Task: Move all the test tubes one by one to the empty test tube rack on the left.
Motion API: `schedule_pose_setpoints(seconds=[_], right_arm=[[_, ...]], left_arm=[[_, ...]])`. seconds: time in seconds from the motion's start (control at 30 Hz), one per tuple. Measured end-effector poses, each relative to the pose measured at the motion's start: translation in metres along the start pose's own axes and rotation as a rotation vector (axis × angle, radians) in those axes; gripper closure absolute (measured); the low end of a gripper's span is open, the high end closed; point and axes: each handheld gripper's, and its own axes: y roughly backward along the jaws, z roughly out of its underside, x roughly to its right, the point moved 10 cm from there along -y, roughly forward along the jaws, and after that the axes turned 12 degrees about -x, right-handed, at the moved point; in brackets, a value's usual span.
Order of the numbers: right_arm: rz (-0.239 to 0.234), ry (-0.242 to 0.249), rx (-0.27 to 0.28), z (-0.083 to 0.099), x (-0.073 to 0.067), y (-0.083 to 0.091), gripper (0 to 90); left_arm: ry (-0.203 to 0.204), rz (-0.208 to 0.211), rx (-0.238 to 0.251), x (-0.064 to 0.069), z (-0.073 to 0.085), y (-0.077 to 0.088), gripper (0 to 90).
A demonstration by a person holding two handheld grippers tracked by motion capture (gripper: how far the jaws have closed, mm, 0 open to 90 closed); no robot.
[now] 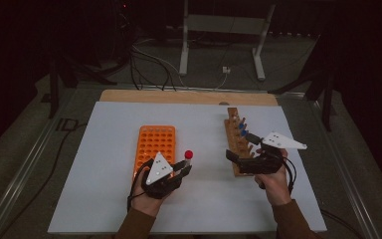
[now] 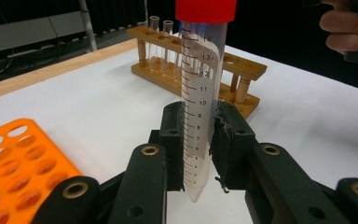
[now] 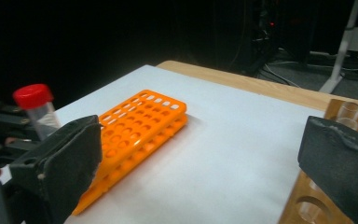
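Over the white table [image 1: 104, 199], just right of the orange rack [image 1: 154, 144]: red-capped graduated tube [image 2: 200, 93] pinched upright near its tapered tip between the fingers [image 2: 172, 140] of the left gripper [image 2: 198, 154], cap up, clear of the surface. Seen from above, same tube [image 1: 188, 157] held beside the rack's right edge, apart from it. Best done slowly from here: tube kept vertical, tip centred over one open hole of the rack before any lowering, grip kept firm so low a hold does not let the top swing. Left hand [image 1: 146, 191] low at the near edge, wrist roughly level, gripper angled forward and to the right. Right gripper [image 3: 205, 154] empty, fingers [image 3: 70, 154] spread wide with nothing between them, resting by the near end of the wooden rack [image 1: 238, 139], where glass tubes and blue-capped ones stand; right hand [image 1: 273, 181] turned inward toward the centre of the table
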Motion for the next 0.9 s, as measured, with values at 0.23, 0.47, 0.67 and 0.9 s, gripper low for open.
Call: schedule_pose_setpoints(seconds=[0.23,0.47,0.67,0.9], right_arm=[[0.005,-0.014,-0.01,0.004,0.005,-0.001,0.0],[0.007,-0.018,0.001,0.004,0.007,0.003,0.0],[0.006,-0.013,0.009,0.003,0.006,0.004,0.1],[0.004,-0.007,0.021,0.002,0.006,0.006,0.1]], left_arm=[[0.009,-0.01,-0.017,-0.004,0.017,0.008,76.3],[-0.006,-0.049,0.017,-0.008,0.021,0.02,76.3],[-0.017,-0.072,0.01,-0.009,0.031,0.021,76.2],[-0.025,-0.107,-0.005,-0.012,0.041,0.017,76.2]])
